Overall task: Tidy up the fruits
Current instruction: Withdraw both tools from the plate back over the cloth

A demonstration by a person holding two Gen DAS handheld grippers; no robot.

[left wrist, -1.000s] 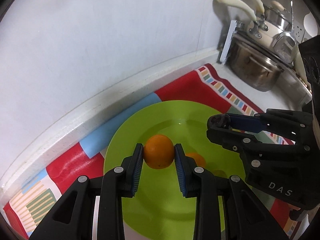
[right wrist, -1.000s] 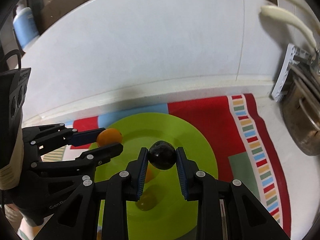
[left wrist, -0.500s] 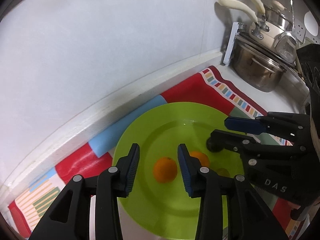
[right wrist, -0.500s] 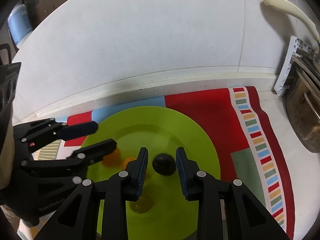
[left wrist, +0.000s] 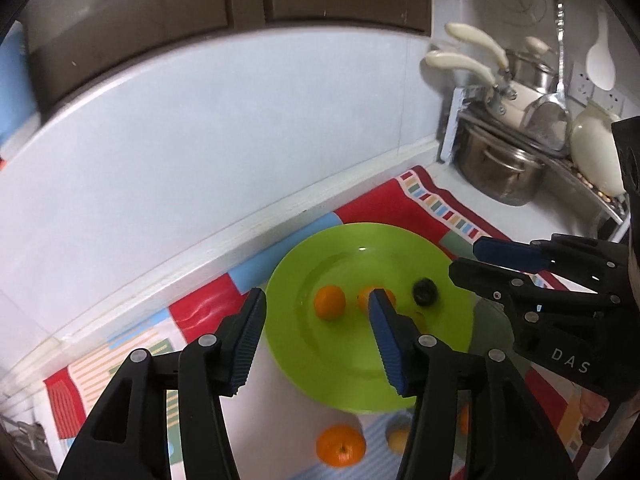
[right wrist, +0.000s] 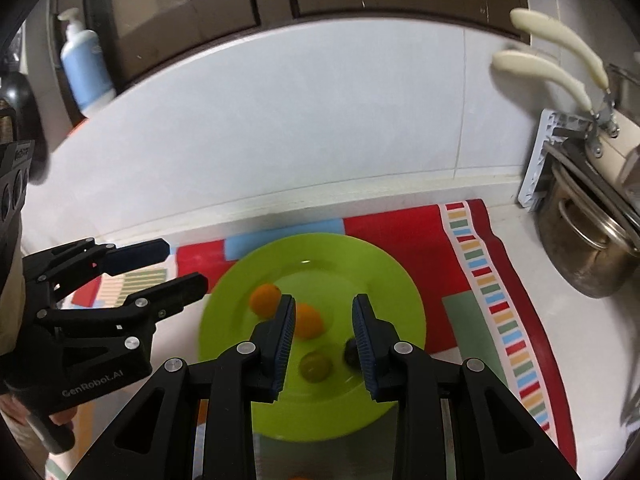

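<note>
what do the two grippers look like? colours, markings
Both are matte black plastic with skeletal, cut-out linkages, silver rivets and ribbed blue finger pads. The right gripper carries white "DAS" lettering; the left gripper reads "GenRobot.AI". No cables visible.

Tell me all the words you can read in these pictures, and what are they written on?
"DAS": on the black body of the right tongs, seen from the left wrist.
"GenRobot.AI": on the black body of the left tongs, seen from the right wrist.
Blue pump bottle: its label is too blurred to read.
Small label on the black block at the far left edge of the right wrist view: too small to read.
</note>
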